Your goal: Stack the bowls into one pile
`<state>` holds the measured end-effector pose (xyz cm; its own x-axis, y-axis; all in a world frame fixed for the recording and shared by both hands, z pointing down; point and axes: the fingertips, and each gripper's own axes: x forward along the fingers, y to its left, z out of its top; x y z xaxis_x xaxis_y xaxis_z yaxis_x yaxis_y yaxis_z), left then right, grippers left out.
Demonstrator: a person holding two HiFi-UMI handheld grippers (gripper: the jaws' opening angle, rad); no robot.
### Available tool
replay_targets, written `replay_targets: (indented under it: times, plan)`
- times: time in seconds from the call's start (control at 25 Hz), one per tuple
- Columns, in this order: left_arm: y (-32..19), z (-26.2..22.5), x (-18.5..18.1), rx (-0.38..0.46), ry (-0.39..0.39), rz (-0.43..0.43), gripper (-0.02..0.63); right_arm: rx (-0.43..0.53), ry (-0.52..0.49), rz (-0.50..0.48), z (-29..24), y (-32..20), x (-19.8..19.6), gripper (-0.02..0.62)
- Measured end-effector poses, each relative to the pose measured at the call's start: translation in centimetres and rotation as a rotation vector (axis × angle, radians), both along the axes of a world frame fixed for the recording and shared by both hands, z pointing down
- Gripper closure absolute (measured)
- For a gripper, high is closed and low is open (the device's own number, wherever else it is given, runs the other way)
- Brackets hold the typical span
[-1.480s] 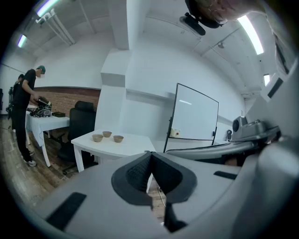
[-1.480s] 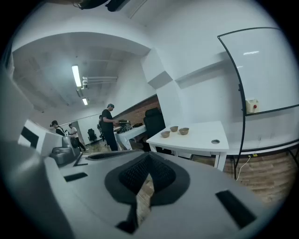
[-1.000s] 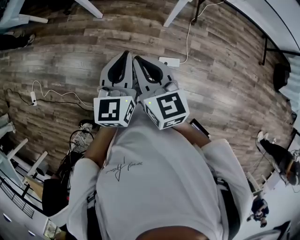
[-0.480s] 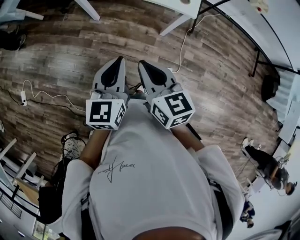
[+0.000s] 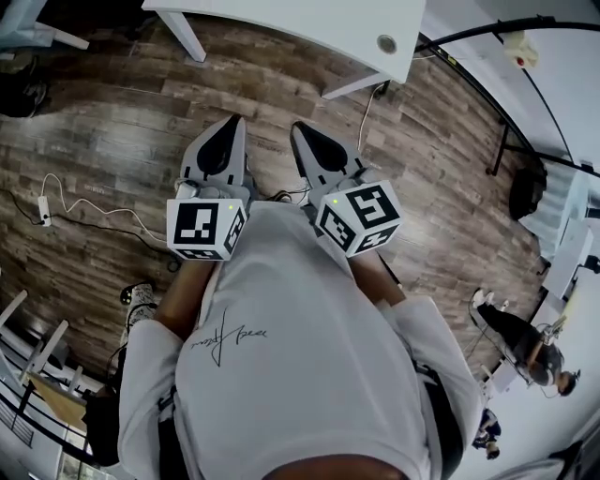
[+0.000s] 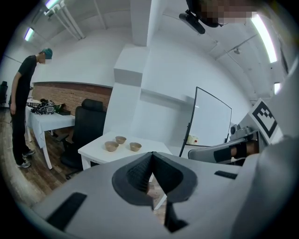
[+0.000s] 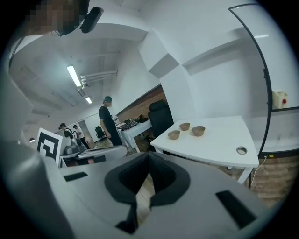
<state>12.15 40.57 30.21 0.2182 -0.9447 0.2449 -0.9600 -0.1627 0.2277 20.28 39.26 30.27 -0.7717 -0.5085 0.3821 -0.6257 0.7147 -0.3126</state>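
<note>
Three tan bowls stand apart on a white table (image 6: 96, 151): one at the left (image 6: 111, 146), one behind (image 6: 121, 139), one at the right (image 6: 135, 146). The right gripper view shows them too: the near bowl (image 7: 174, 135), the far bowl (image 7: 184, 126) and the right bowl (image 7: 198, 130). My left gripper (image 5: 232, 120) and right gripper (image 5: 298, 127) are held side by side in front of the person's chest, over the wood floor, well short of the table (image 5: 281, 23). Both are shut with nothing in them. The bowls do not show in the head view.
A black office chair (image 6: 88, 126) stands at the table's left end, and a whiteboard on a stand (image 6: 210, 121) to its right. A person (image 6: 21, 102) stands by another table farther left. Cables (image 5: 84, 211) lie on the floor. The tabletop has a round cable hole (image 7: 241, 150).
The view has advanced over the floor, and the white table's near edge has come into sight at the top. The two grippers have drawn slightly apart; both stay shut.
</note>
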Motion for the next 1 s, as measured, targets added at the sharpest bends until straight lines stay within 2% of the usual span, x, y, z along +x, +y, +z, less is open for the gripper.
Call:
replay_targets:
  times: [0.32,0.48,0.72,1.0]
  plan:
    - [-2.5,0.0,-6.5,0.020,0.028,0.003,0.603,0.027,0.021,0.007,-0.6,-3.0,-5.6,0.586]
    - [-3.3,0.0,-9.1,0.025,0.043,-0.010,0.603,0.027,0.034,0.025,-0.8,-3.9,-6.8,0.586]
    - [-3.8,0.7,-10.7,0.005,0.083,-0.017,0.603,0.002,0.047,0.064,-0.5,-5.3,-6.8,0.586]
    - [-5.4,1.3,-11.7,-0.013,0.091,-0.021,0.603,0.007,0.058,0.097,-0.6,-8.2,-6.8,0.586]
